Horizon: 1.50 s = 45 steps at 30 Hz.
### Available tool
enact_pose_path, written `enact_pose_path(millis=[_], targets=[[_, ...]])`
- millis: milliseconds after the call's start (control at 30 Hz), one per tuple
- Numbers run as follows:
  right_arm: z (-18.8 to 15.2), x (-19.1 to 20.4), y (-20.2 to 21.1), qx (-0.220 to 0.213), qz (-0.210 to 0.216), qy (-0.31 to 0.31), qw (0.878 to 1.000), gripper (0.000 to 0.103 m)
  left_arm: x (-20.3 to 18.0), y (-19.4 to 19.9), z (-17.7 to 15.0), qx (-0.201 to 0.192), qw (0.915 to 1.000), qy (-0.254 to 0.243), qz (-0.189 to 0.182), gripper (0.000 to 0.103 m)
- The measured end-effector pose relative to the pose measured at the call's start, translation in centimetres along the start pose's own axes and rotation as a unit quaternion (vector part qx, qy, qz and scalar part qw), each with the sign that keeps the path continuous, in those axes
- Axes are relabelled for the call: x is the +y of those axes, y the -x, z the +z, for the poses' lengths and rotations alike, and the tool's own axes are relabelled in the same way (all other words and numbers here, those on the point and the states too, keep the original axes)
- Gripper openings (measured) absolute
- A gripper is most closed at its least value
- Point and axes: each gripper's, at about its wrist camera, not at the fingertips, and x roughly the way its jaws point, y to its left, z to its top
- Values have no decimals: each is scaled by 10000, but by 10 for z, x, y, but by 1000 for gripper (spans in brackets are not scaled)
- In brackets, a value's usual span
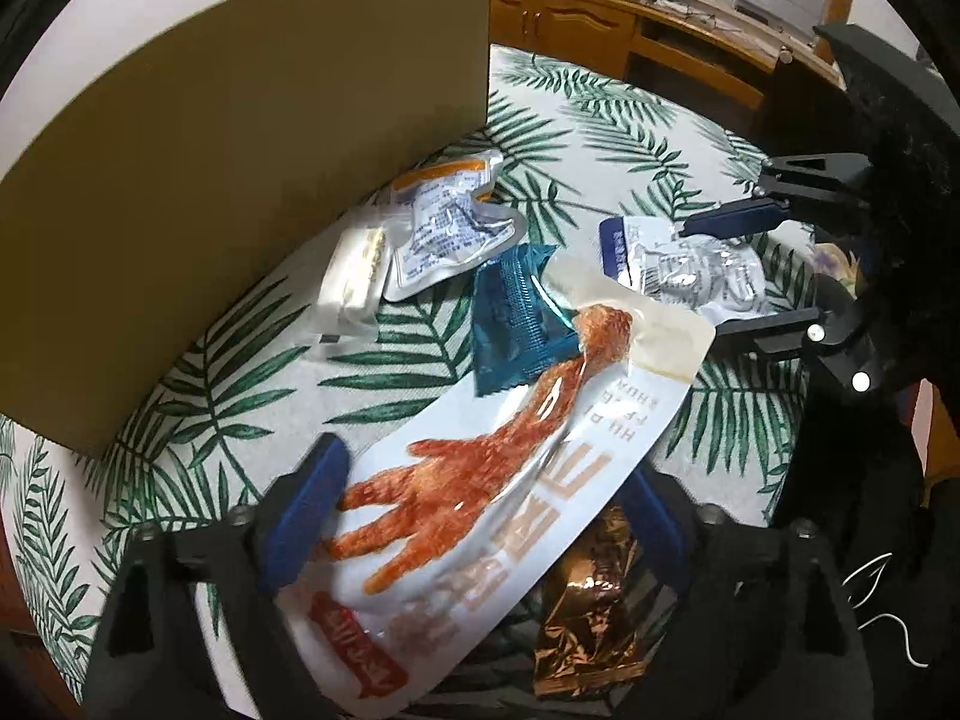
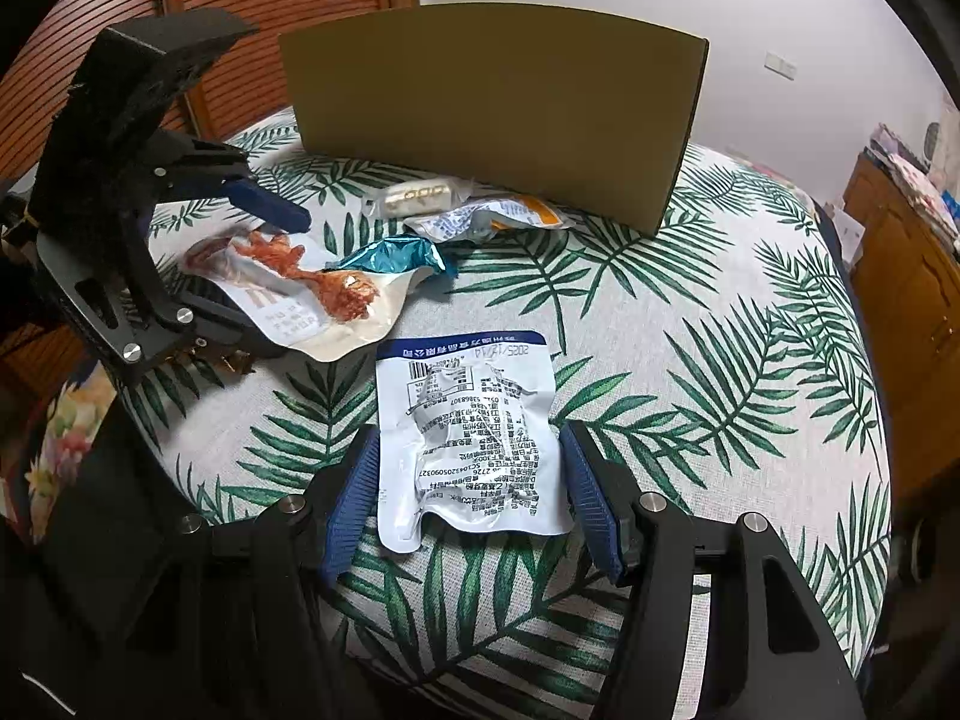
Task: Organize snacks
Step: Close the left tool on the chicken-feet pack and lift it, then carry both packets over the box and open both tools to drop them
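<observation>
Between the right gripper (image 2: 471, 492) pads, jaws wide, the blue-white pouch (image 2: 468, 432) is lying lengthwise straight ahead, w/ left gripper (image 1: 480, 516) straddling the chicken-foot pack (image 1: 510, 480), not visibly clamping.

The left gripper (image 1: 480, 516) stands with its blue pads spread either side of a white chicken-foot pouch (image 1: 498, 480), which lies slantwise between them on the leaf-print table (image 1: 630, 138). A bronze foil packet (image 1: 591, 606) lies partly under that pouch. A teal wrapper (image 1: 516, 318) lies beneath the pouch's far end. Beyond it lie a silver printed pouch (image 1: 444, 222) and a small clear packet (image 1: 354, 273), near a cardboard box (image 1: 240, 150). Toward the table's right edge, the right gripper (image 1: 738, 276) straddles another silver pouch (image 1: 690, 267), fingers apart.
</observation>
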Motion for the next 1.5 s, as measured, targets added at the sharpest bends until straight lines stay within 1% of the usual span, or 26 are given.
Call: enact_pose_path(millis=[33,67,133,233,333,367,400,467,600,700,833,1000,1100,1233,1400,1500], targets=[[0,0,0,-4,0,-2,10000,62,1,3,0,-58,10000,26,-10,63],[0,0,0,-4,-1,-5,10000,62,2,5,0,-85,9999,66,0,49],[0,0,0,-3,-2,-4,10000,62,2,7,-1,-78,9999,86,65,45],[1,1,0,15,-42,-13,10000,62,-6,10,-5,-157,9995,-133,228,41],[2,2,1,25,-102,-48,9999,61,-12,18,-10,-270,9993,-184,190,36],[2,2,1,22,-134,-51,9999,61,-13,21,-11,-311,9992,-186,172,33],[2,2,1,10,-175,-56,9998,60,-15,24,-12,-370,9990,-190,158,25],[1,1,2,-12,-208,-91,9997,60,-17,29,-12,-455,9987,-160,140,22],[0,-2,4,-67,-222,-232,9995,59,-21,34,-13,-601,9979,-158,201,22],[-1,-7,9,-154,-241,-355,9990,59,-23,39,-10,-746,9971,-82,149,22],[2,-11,20,-332,-230,-517,9978,59,-24,54,-9,-946,9955,-10,88,22],[10,-12,32,-486,-309,-598,9965,60,-23,70,-5,-1199,9927,73,111,22],[13,-12,41,-592,-368,-622,9956,60,-22,81,-1,-1437,9891,201,261,22],[19,-11,55,-754,-446,-632,9942,60,-14,92,6,-1687,9831,547,450,22],[28,-8,69,-924,-508,-594,9926,60,-2,101,10,-1846,9776,804,606,22],[33,-8,74,-1013,-540,-587,9917,60,1,104,10,-1903,9754,872,684,22]])
